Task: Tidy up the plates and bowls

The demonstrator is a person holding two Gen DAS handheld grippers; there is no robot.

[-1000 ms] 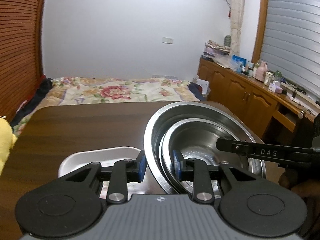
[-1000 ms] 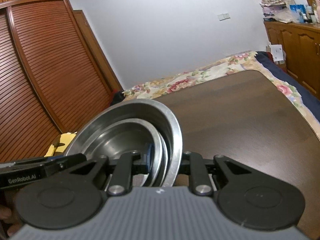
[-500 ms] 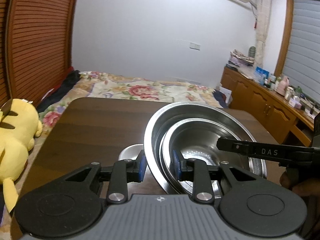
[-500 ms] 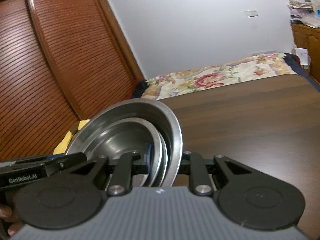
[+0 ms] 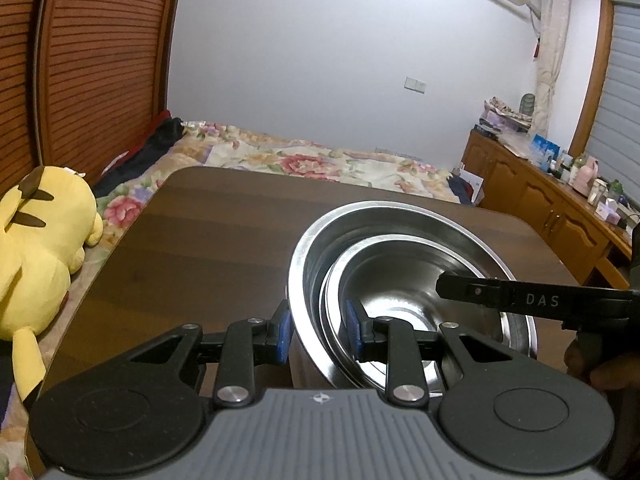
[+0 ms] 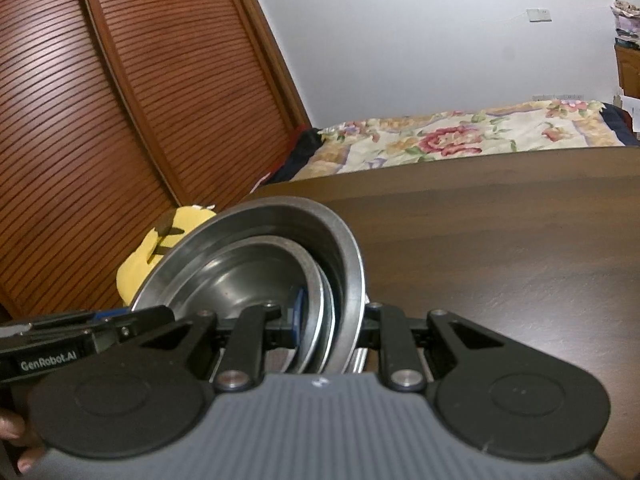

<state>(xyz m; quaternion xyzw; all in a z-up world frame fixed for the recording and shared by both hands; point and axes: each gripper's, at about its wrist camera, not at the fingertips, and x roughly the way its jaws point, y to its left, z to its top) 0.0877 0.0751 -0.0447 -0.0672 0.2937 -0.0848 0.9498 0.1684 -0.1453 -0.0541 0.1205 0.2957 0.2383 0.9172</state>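
The left gripper point(image 5: 316, 330) pinches the near-left rim of a stack of nested steel bowls: its blue-padded fingers point(image 5: 282, 328) straddle the rims, one pad outside the large outer bowl point(image 5: 316, 248), the other inside against the smaller inner bowl point(image 5: 404, 276). From the left wrist view the stack sits just ahead of the gripper, over the right half of a dark wooden table point(image 5: 208, 240). Whether the bowls rest on the table or hang just above it cannot be told.

The right gripper point(image 6: 330, 322) clamps the opposite side of the same stack — its jaws are drawn close on the rims, with a blue pad point(image 6: 298, 314) showing inside the inner bowl point(image 6: 248, 276) and the other finger outside the outer bowl point(image 6: 344, 256). In the left wrist view one of its black fingers, lettered DAS point(image 5: 536, 300), reaches in across the bowls from the right. In the right wrist view the left gripper's body, marked GenRobot.AI point(image 6: 48, 354), comes in from the lower left, with a bit of the person's hand point(image 6: 16, 440) beneath it.

Beyond the table lies a bed with a floral quilt point(image 5: 320, 164). A yellow plush toy point(image 5: 36, 248) sits off the table's left edge, before slatted wooden wardrobe doors point(image 6: 100, 120). A wooden cabinet point(image 5: 552, 208) crowded with small items lines the right wall.
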